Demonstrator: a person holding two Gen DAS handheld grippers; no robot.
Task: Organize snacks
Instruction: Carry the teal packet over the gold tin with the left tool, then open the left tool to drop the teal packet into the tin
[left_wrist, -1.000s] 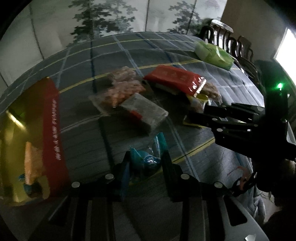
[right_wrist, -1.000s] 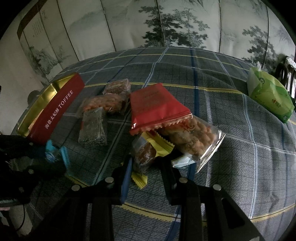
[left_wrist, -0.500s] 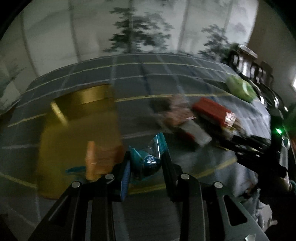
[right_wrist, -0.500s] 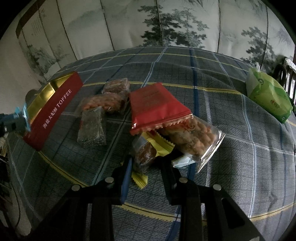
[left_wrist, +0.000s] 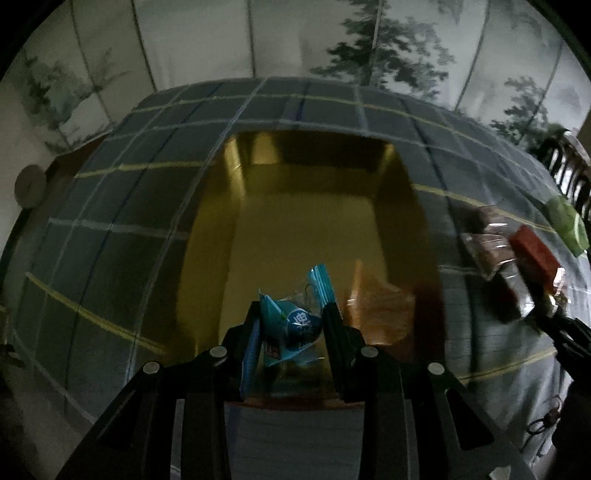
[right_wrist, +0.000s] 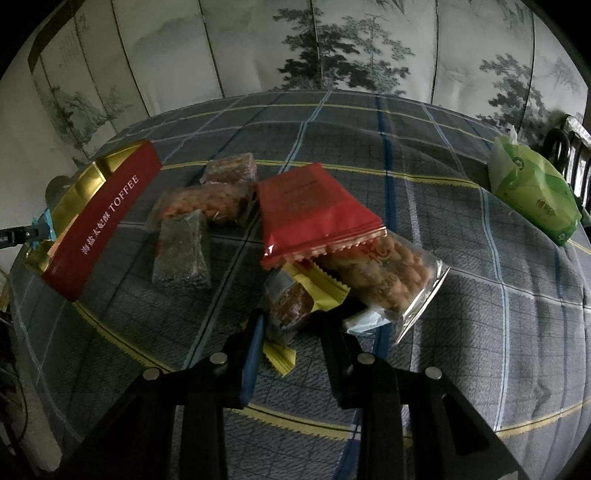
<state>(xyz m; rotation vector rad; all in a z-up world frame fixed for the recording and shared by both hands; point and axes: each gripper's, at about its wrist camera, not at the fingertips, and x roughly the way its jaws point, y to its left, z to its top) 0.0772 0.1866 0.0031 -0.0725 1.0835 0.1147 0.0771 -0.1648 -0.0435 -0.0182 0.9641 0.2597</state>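
Observation:
My left gripper (left_wrist: 291, 325) is shut on a small blue candy packet (left_wrist: 295, 328) and holds it over the near end of the open gold-lined toffee box (left_wrist: 314, 229). An orange packet (left_wrist: 380, 306) lies inside the box at the right. In the right wrist view the box (right_wrist: 99, 221) is red outside, at the left. My right gripper (right_wrist: 291, 325) is open around a yellow-and-clear wrapped snack (right_wrist: 291, 302) on the tablecloth, its jaws either side of it. Behind it lie a red packet (right_wrist: 310, 210), a clear bag of nuts (right_wrist: 384, 273), a dark bar (right_wrist: 181, 251) and further packets (right_wrist: 207, 199).
A green tissue pack (right_wrist: 532, 192) lies at the far right of the checked tablecloth (right_wrist: 480, 295). Dark chairs (right_wrist: 572, 144) stand behind it. A painted folding screen (right_wrist: 332, 48) runs behind the table.
My left gripper has swung left with the blue packet, from above the tablecloth to over the open box. The right gripper has stayed still around the yellow snack.

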